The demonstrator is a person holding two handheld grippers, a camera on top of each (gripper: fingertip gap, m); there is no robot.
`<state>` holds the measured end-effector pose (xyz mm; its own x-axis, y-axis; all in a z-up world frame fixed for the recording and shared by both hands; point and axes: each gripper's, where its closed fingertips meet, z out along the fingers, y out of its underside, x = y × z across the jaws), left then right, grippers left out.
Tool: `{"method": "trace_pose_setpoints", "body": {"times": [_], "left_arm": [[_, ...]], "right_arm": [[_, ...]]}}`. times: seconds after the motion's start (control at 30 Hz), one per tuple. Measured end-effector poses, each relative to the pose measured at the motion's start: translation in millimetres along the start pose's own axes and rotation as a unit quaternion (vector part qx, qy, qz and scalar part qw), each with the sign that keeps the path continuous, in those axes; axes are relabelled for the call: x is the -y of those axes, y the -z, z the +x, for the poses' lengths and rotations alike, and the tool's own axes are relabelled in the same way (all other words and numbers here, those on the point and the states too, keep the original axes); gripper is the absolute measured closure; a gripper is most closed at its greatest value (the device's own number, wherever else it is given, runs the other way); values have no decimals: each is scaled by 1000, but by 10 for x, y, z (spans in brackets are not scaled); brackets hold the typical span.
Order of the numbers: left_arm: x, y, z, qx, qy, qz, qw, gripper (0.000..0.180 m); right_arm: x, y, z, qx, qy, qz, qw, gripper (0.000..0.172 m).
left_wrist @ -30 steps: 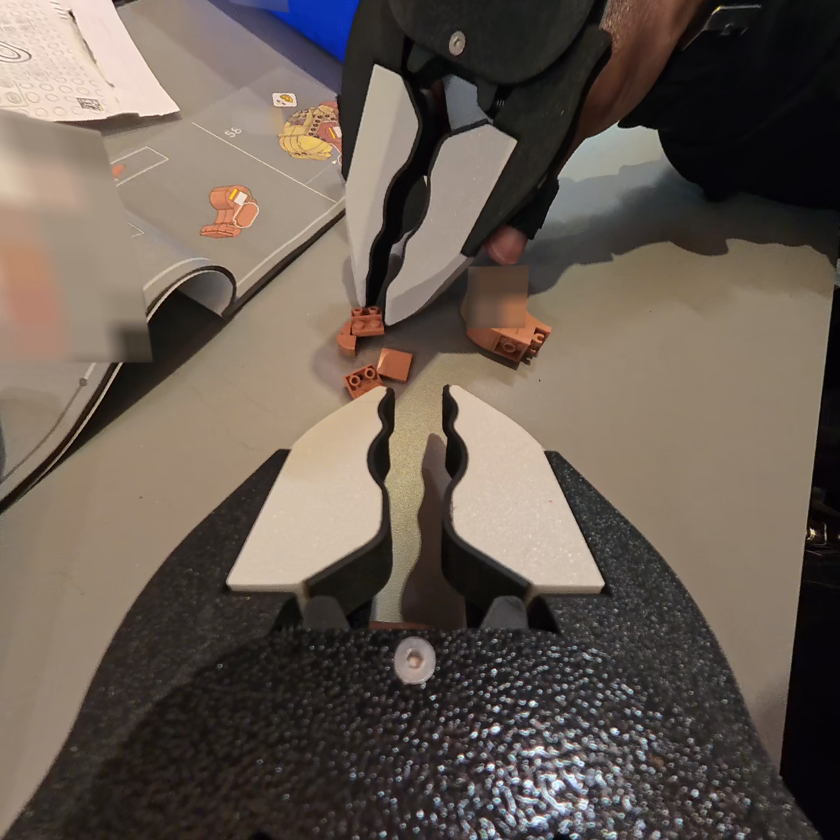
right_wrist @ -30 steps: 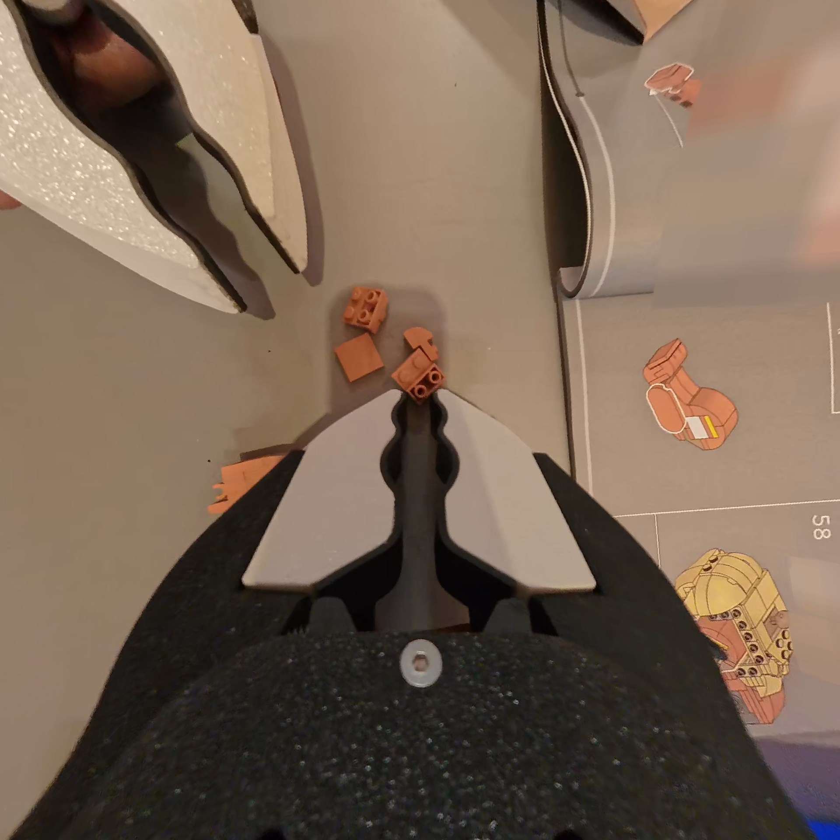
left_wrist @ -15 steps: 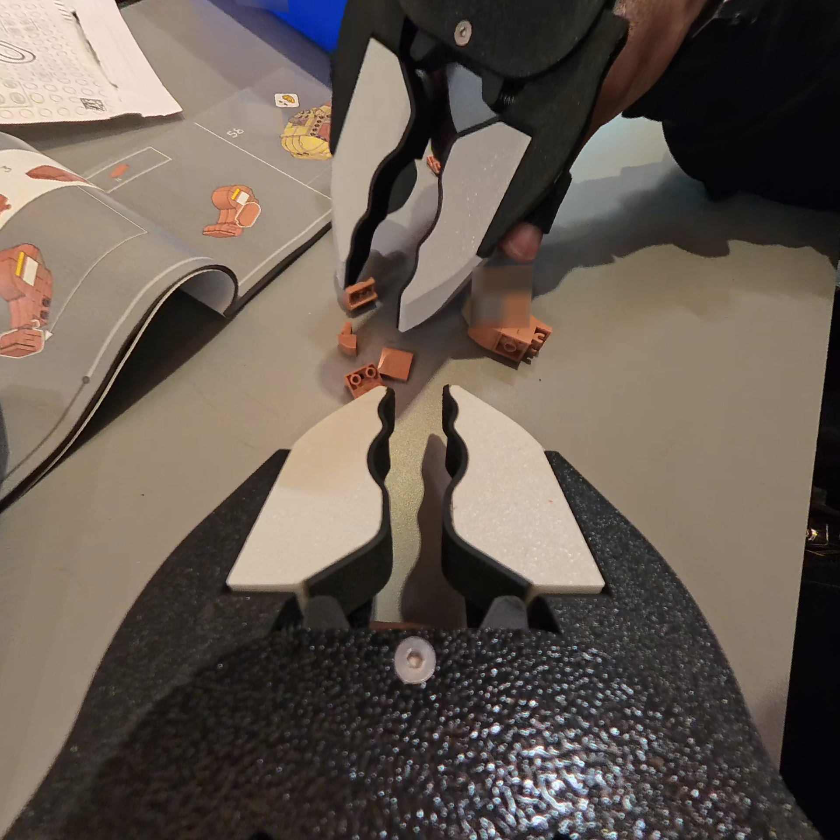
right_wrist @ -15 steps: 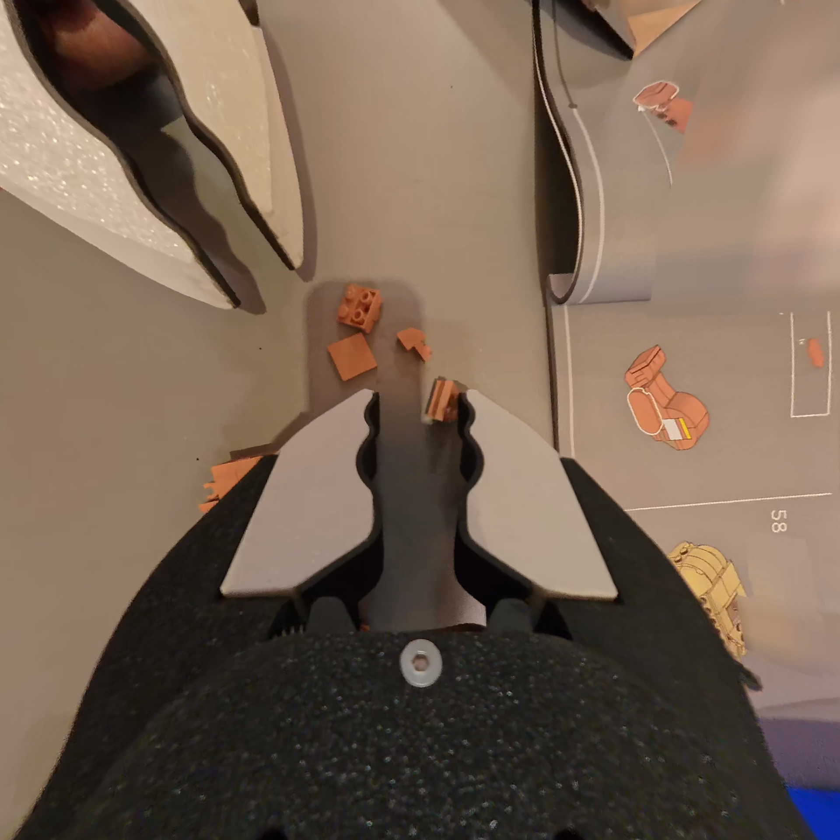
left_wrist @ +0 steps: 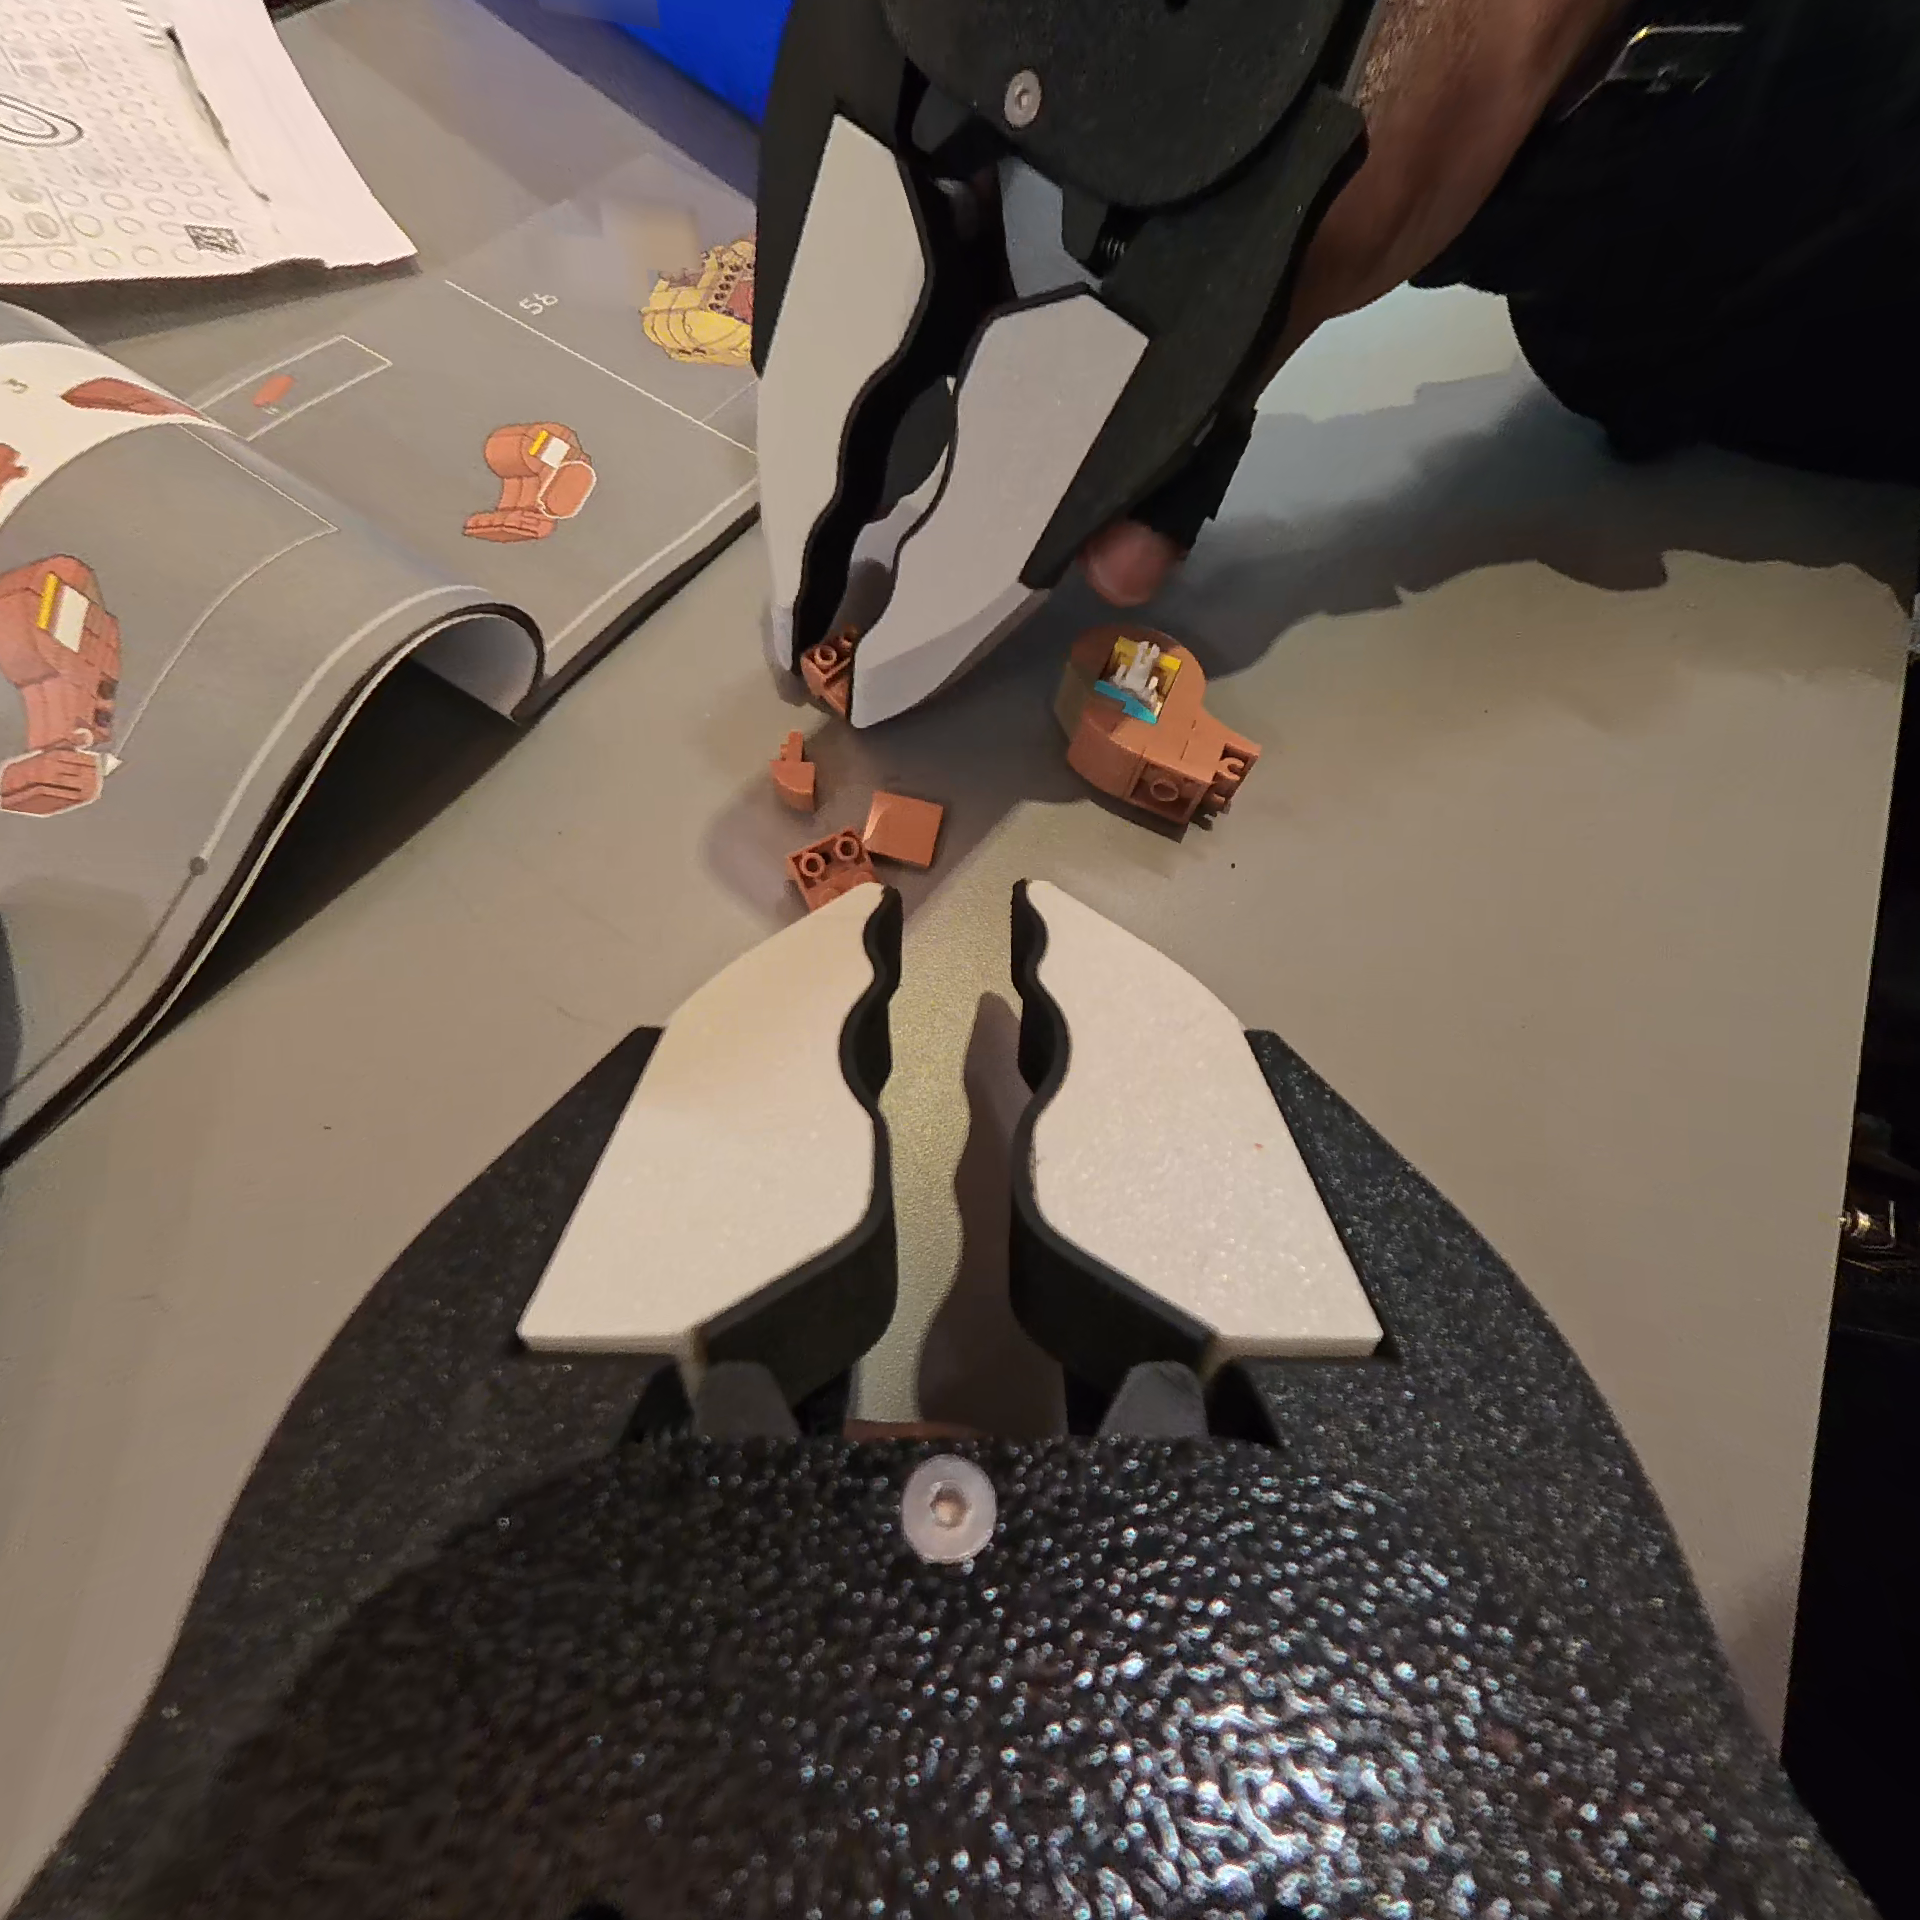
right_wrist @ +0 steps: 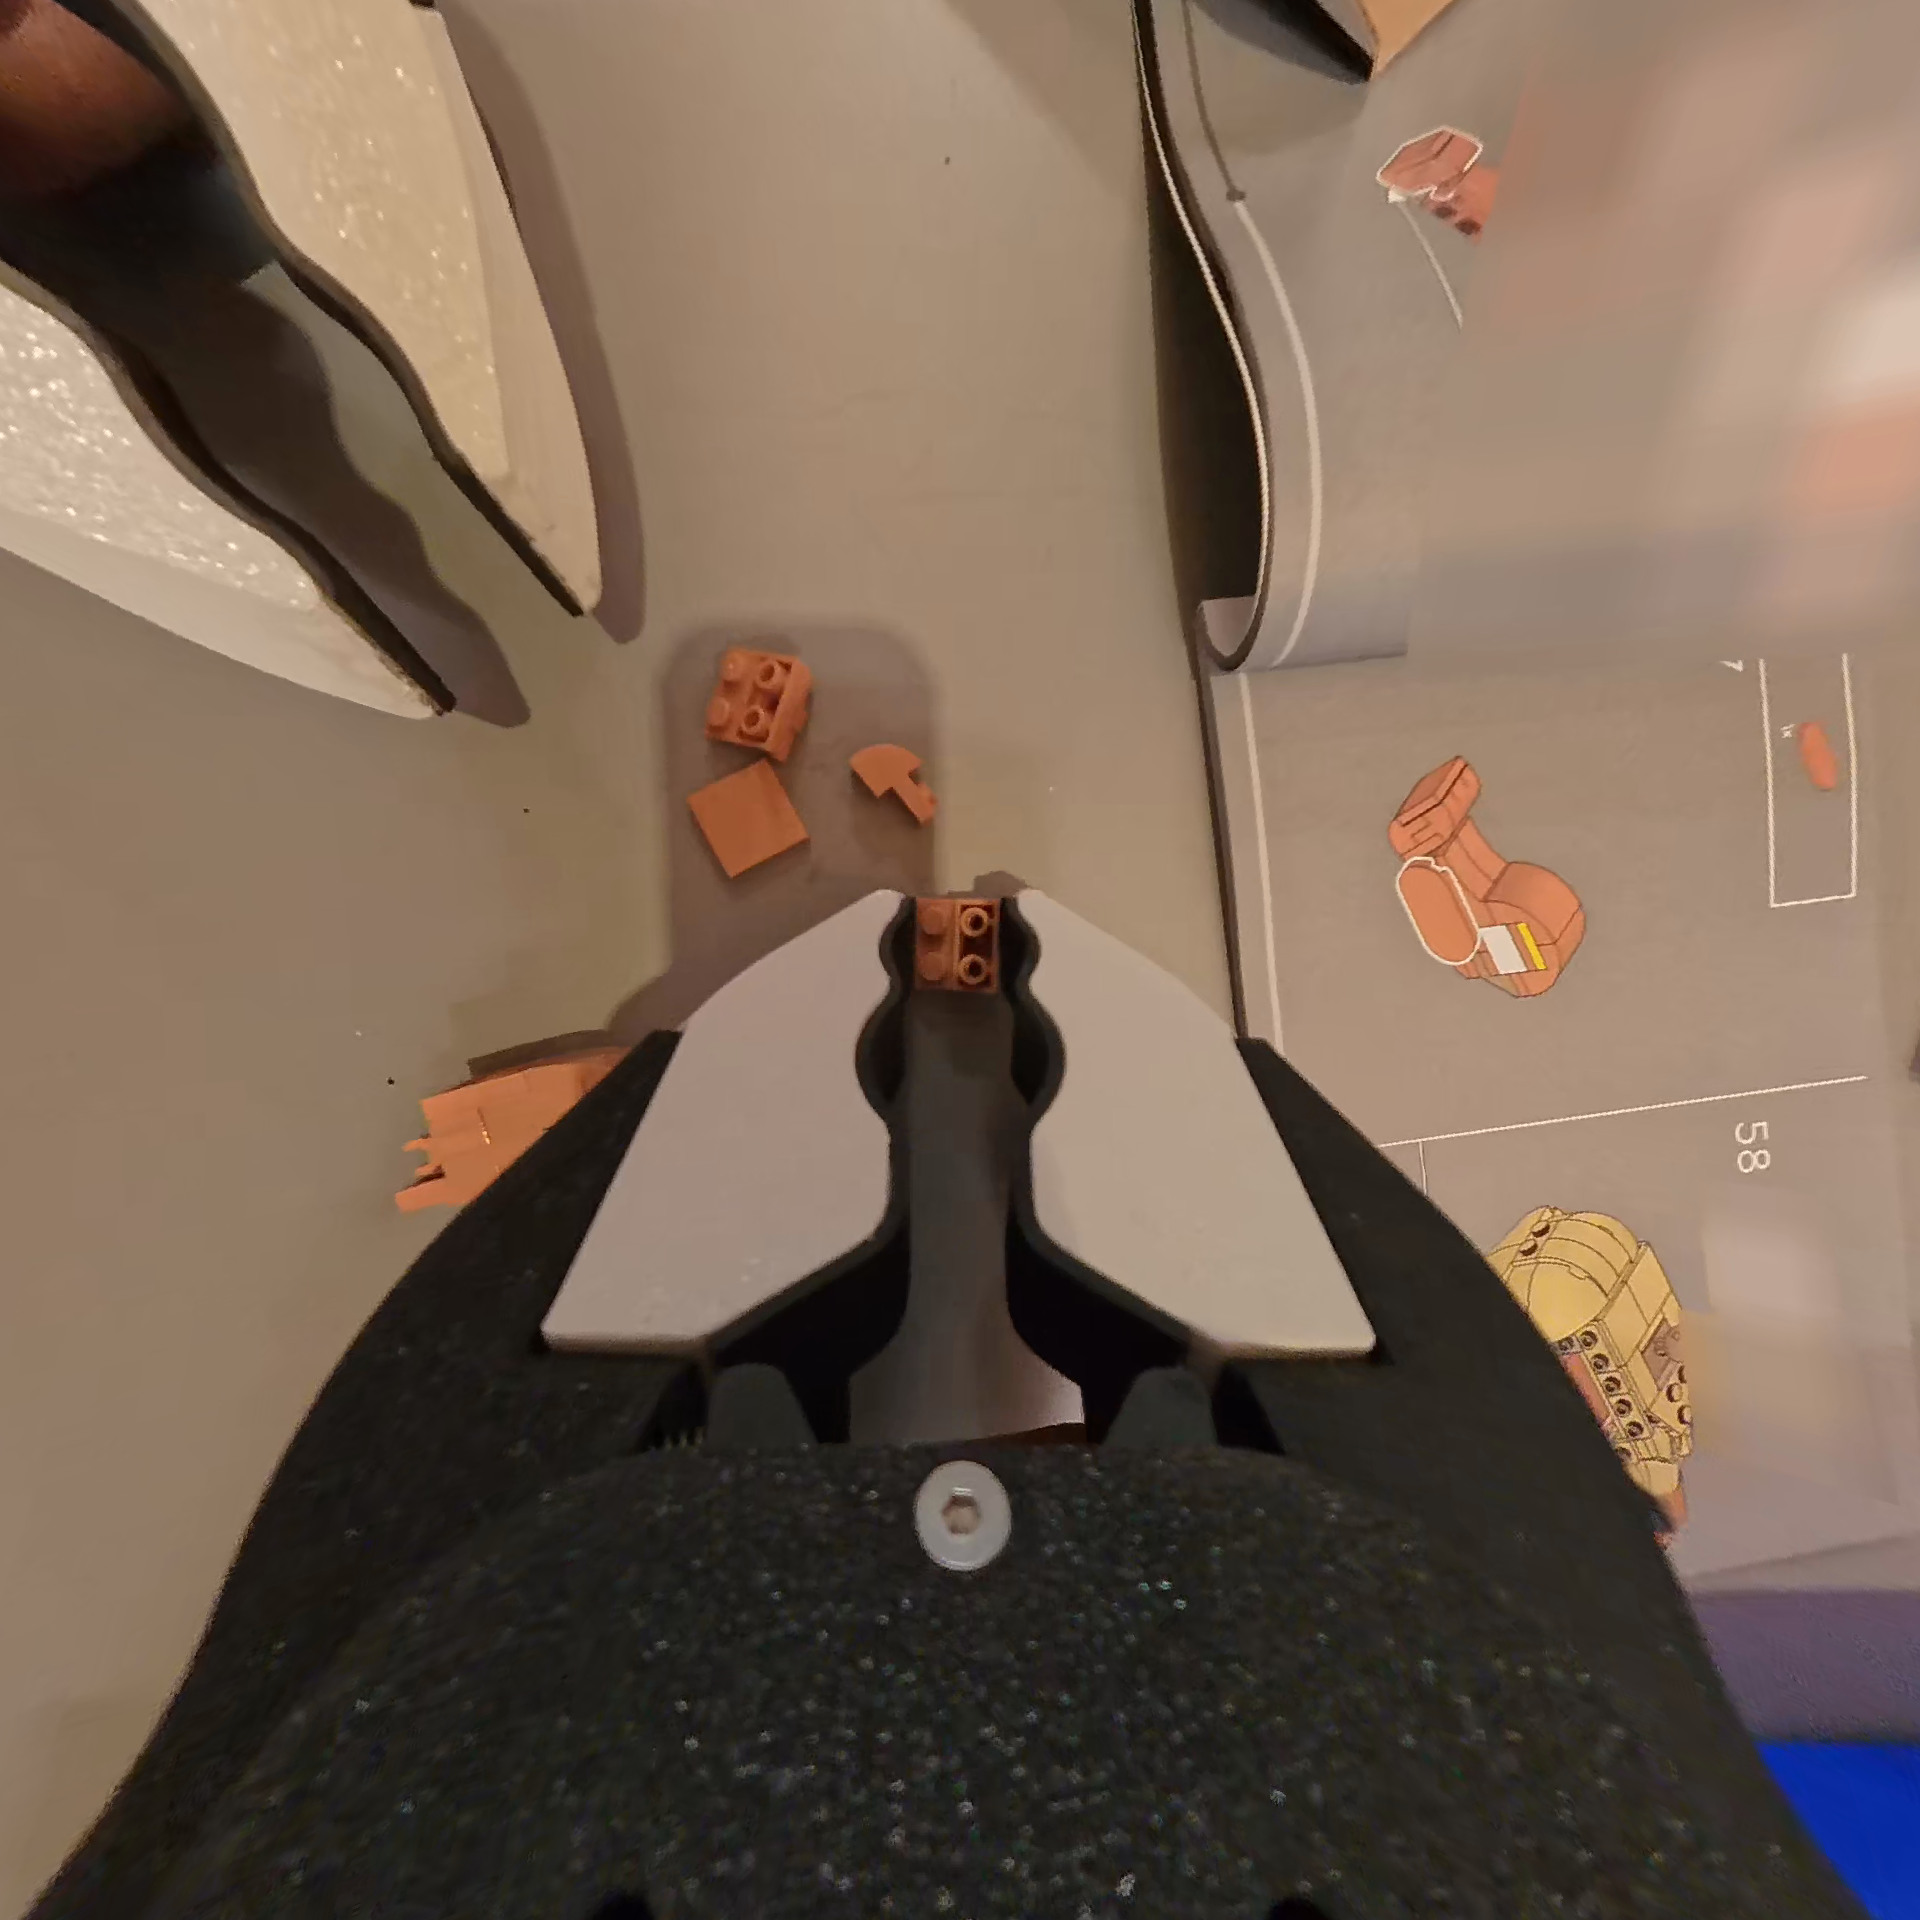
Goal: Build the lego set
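Far left in the left wrist view: white printed sheet (left_wrist: 156,156) at the back, open instruction booklet (left_wrist: 312,582) in front of it with a page curled up, both on the grey table (left_wrist: 1455,935).

Next, centre-left: three loose brown pieces lying near each other on the table. Curved piece (left_wrist: 795,774), smooth square tile (left_wrist: 906,826), studded 2x2 brick (left_wrist: 831,862). None gripped.

Change vs half a second ago: right tongs (right_wrist: 958,904) then stood wider, with a small brown brick resting against one pad only. Now narrowed onto that small brown brick (right_wrist: 958,951), both pads pressed on its sides, studs facing the camera. Confirmed from the other side: same brick (left_wrist: 828,665) pinched at the tips, low over the table, tips angled down. Reads as a real grip now, not a nudge.

Left tongs (left_wrist: 951,899): unchanged, narrow gap, nothing between the pads, only bare table showing through. Tip of one finger just beside the studded 2x2 brick and partly covering it; contact not resolvable. Held brick well clear of the left tongs, beyond the loose pieces.

Right of centre: part-built brown assembly (left_wrist: 1143,727) with yellow, white and teal bits on top, standing alone on the table, just beside the right tongs, untouched. Thumb (left_wrist: 1127,556) of the holding hand just above it.
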<state>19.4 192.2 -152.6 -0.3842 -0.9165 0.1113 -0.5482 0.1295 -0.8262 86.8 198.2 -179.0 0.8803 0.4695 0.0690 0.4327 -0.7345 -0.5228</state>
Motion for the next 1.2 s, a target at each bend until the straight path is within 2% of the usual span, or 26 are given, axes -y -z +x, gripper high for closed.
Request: {"method": "trace_pose_setpoints", "body": {"times": [0.13,0.23,0.3,0.37,0.47,0.57,0.67,0.8,0.93,1.03,1.2], "left_arm": [[4,1,0,0,0,1,1000,161],[34,16,-29,7,-2,12,1000,161],[123,57,-86,31,-23,42,998,159],[264,122,-106,52,-57,90,993,156],[507,258,-100,92,-113,168,975,149],[704,392,-74,129,-158,234,951,150],[752,418,-64,155,-195,250,936,152],[728,403,-88,182,-228,241,926,153],[737,398,-59,185,-248,241,920,164],[718,386,-31,184,-264,230,918,164],[723,360,23,161,-246,224,929,165]], "right_arm": [[66,58,-6,14,-19,30,999,157],[299,219,-152,111,-88,119,983,157],[539,418,-271,213,-159,204,942,157],[745,631,-317,306,-229,280,880,157],[875,751,-287,381,-315,338,801,157],[914,711,-324,407,-358,355,761,157],[985,742,-403,432,-373,370,733,157],[1031,795,-472,446,-368,378,723,157],[1031,800,-488,452,-365,382,719,157],[1000,791,-507,445,-347,375,736,156],[921,749,-473,388,-312,351,793,141]]}}
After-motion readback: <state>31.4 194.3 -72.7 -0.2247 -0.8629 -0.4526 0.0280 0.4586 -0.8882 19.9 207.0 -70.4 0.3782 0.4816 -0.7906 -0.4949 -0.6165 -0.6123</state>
